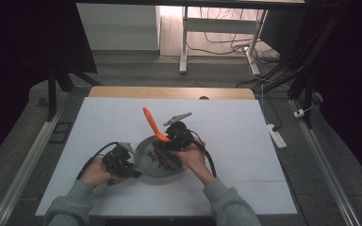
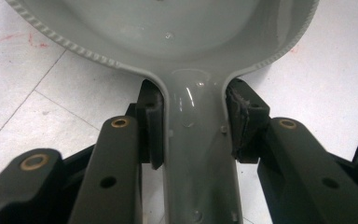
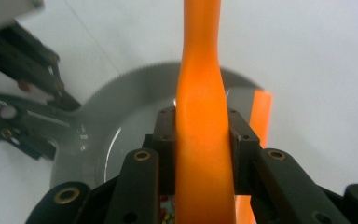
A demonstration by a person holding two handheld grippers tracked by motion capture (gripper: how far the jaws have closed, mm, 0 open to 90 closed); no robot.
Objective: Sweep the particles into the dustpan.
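- The left gripper [image 1: 134, 172] clamps the handle of the grey pan [image 1: 158, 162], near the front edge of the table [image 1: 245, 141]; it looks rigid, smooth, probably slippery.
- The right gripper [image 1: 166, 140] holds the orange spatula [image 1: 152, 123] mid-handle, over the pan's far rim; it seems light and slightly flexible.

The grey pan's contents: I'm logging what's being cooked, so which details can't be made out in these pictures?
- Red bits in the grey pan with a handle: too small in the high view to identify.
- Orange plastic spatula: its working end is hidden behind the right gripper in the right gripper view.
- Pan interior: cut off by the top edge in the left gripper view, above the left gripper.
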